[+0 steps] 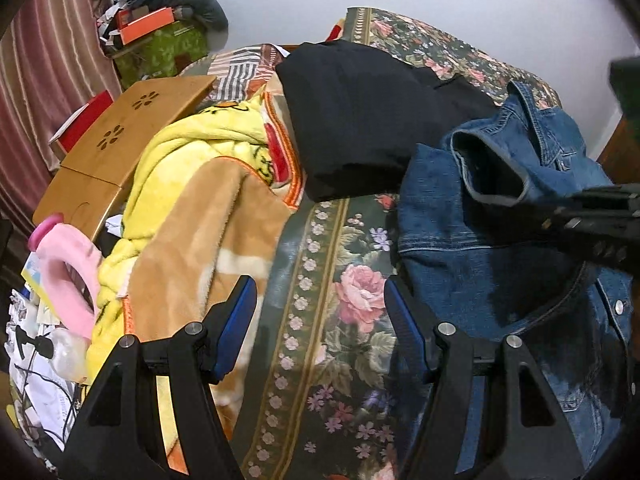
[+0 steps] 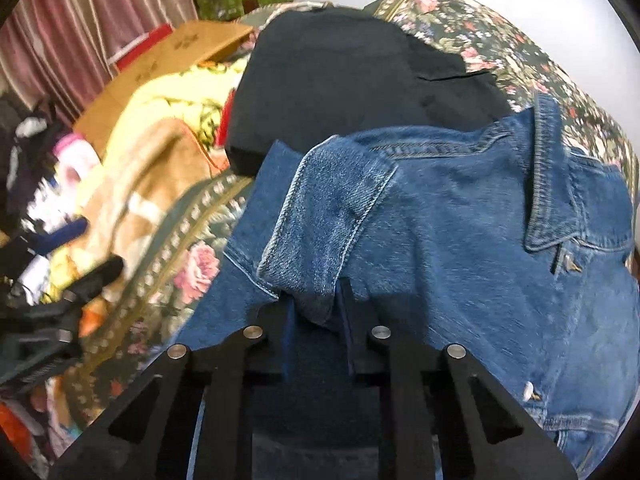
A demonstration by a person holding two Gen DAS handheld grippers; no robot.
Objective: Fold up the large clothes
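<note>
The blue denim jacket lies crumpled on the floral bedspread of the bed, collar toward the far side, just in front of a folded black garment. The right gripper has its fingers clenched on the cuff end of the jacket's sleeve, which is doubled back over the jacket body. The left gripper hovers above bare bedspread just beside the jacket's edge, its blue-padded fingers spread wide and grasping nothing.

The step in hand looks like bringing the sleeve across the body to make a neat fold. To do it well, the right gripper should carry the cuff low and flat, so the stiff denim creases along the shoulder seam rather than bunching. The free left gripper would help most by pinning the near edge of the jacket, since heavy cloth tends to drag along the bedspread when one end is pulled. Keeping clear of the yellow and tan fleece blanket at the left, and of the black garment behind, should stop other fabric being swept into the fold.
</note>
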